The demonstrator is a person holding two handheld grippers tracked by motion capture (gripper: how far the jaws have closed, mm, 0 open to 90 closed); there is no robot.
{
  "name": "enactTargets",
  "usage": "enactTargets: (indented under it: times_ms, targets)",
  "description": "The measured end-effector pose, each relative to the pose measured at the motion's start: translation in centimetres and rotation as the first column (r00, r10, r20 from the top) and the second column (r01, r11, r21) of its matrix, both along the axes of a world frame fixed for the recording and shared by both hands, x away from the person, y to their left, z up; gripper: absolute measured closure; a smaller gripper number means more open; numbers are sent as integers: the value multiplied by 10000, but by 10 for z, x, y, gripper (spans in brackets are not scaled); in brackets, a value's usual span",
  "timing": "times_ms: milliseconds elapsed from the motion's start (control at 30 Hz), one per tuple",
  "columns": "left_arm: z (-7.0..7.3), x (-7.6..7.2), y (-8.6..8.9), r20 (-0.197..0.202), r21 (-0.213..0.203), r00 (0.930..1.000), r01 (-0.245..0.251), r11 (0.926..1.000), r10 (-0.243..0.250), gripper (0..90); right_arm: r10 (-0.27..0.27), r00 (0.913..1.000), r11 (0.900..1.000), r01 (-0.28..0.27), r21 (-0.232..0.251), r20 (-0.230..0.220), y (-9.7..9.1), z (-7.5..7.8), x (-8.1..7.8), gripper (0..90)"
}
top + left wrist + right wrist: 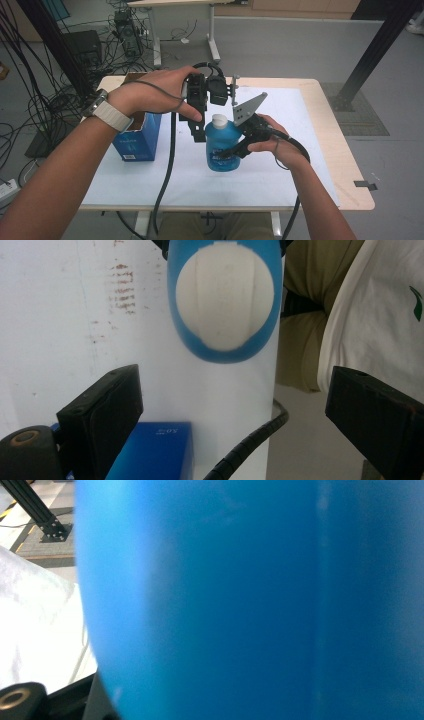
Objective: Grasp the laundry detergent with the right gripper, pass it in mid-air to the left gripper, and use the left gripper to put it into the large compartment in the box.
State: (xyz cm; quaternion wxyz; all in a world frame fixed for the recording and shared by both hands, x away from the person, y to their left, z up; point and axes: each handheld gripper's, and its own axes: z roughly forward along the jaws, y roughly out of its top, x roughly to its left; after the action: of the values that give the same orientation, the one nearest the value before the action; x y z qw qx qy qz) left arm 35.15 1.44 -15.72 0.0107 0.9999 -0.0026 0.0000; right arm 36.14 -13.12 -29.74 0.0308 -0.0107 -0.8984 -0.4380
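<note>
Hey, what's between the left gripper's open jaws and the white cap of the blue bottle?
Nothing: in the left gripper view, the left gripper stands open above the white cap of the blue bottle, with bare white table cover behind.

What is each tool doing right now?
Left tool: open, above the white cap, holding nothing.
Right tool: closed on the blue bottle.

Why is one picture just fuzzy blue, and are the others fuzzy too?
In the right gripper view the blue bottle sits so close to the camera that it blurs. In the left gripper view its white cap looks soft, while the black fingers look sharper. The high view is evenly lit and clear.
</note>
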Motion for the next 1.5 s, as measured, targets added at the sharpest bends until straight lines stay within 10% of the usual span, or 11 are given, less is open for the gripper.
enactTargets:
  times_ms: [1500]
  targets:
    - [-2,4,-19,171,-136,9998,-105,9999,108,84,204,9997,9998,-203,80,-115,11,0,1,437]
